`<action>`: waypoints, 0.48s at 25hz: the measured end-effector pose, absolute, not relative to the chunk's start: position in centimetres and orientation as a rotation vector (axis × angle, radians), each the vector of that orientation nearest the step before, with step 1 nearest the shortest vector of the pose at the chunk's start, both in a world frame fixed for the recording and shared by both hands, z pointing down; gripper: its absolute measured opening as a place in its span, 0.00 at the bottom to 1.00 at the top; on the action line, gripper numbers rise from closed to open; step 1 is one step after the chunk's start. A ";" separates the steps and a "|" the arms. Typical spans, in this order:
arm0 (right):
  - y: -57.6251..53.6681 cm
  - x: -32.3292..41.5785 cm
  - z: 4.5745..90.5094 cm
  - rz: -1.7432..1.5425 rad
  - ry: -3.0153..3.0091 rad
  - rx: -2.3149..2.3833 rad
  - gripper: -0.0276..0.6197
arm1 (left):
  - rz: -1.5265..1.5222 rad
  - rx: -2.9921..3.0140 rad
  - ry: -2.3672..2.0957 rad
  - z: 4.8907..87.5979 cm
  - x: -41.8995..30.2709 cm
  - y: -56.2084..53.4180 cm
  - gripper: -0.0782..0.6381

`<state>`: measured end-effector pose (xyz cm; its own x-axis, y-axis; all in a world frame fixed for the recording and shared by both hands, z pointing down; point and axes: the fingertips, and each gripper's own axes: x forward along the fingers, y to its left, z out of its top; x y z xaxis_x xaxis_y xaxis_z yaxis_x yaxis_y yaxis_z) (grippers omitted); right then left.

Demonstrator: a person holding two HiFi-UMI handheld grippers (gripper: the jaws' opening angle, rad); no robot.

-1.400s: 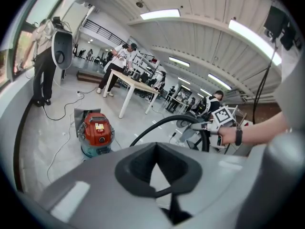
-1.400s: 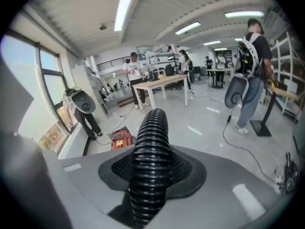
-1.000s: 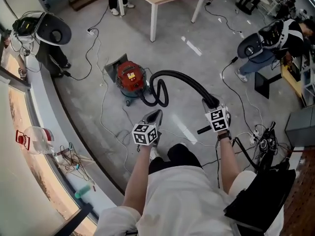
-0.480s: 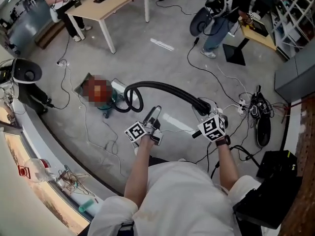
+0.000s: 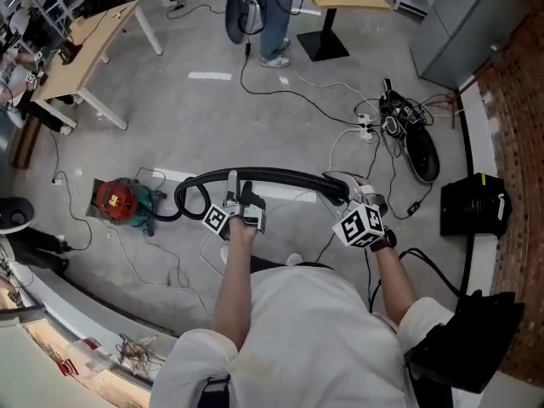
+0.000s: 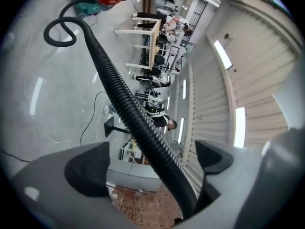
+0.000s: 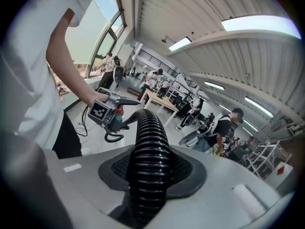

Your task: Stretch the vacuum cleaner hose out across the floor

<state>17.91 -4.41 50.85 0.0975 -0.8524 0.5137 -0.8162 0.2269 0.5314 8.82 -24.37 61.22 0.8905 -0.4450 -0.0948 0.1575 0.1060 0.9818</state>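
The red vacuum cleaner stands on the floor at the left. Its black ribbed hose curls in one loop beside it, then runs right in a low arc. My right gripper is shut on the hose near its free end; in the right gripper view the hose sits clamped between the jaws. My left gripper is at the middle of the hose with its jaws opening wide. In the left gripper view the hose passes between the fingers without being pressed.
Loose cables and a power strip lie on the floor to the right. A black case sits by the brick wall. A wooden desk stands at the far left, and a person stands at the top.
The left gripper's jaws went from shut to wide apart and came up around the hose. The hose now lies flatter and longer, with the vacuum cleaner farther to the left.
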 end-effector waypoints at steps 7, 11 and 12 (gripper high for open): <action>7.1 23.6 52.4 0.091 -1.475 1.653 0.27 | -0.261 1.305 -0.137 63.4 17.8 -19.7 0.79; 12.8 26.0 53.7 0.201 -1.386 1.765 0.27 | -0.087 1.280 -0.127 65.8 23.4 -14.2 0.44; 14.0 26.7 54.0 0.224 -1.369 1.793 0.27 | -0.068 1.262 -0.122 66.2 24.6 -13.0 0.43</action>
